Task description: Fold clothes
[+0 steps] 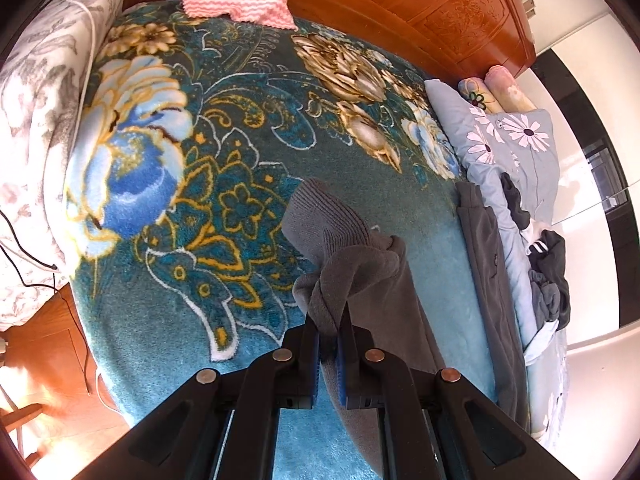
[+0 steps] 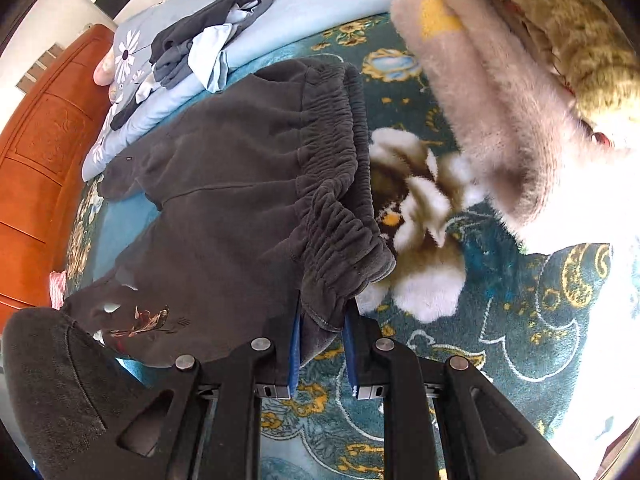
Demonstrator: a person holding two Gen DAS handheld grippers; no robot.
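Dark grey sweatpants (image 2: 224, 200) lie on a teal floral blanket (image 1: 240, 168) on the bed. My left gripper (image 1: 329, 332) is shut on the bunched leg end of the sweatpants (image 1: 352, 276), with the ribbed cuff (image 1: 324, 212) sticking up beyond the fingers. My right gripper (image 2: 322, 320) is shut on the elastic waistband (image 2: 340, 216) at its near corner. The pants stretch away from the right gripper toward the headboard.
A pile of dark and light blue clothes (image 2: 200, 48) lies on a light blue daisy quilt (image 1: 516, 140). A pink striped cloth (image 1: 240, 2) sits by the wooden headboard (image 1: 420, 0). A fluffy pinkish blanket (image 2: 500, 100) hangs at the right. A grey floral pillow (image 1: 36, 120) and cables lie left.
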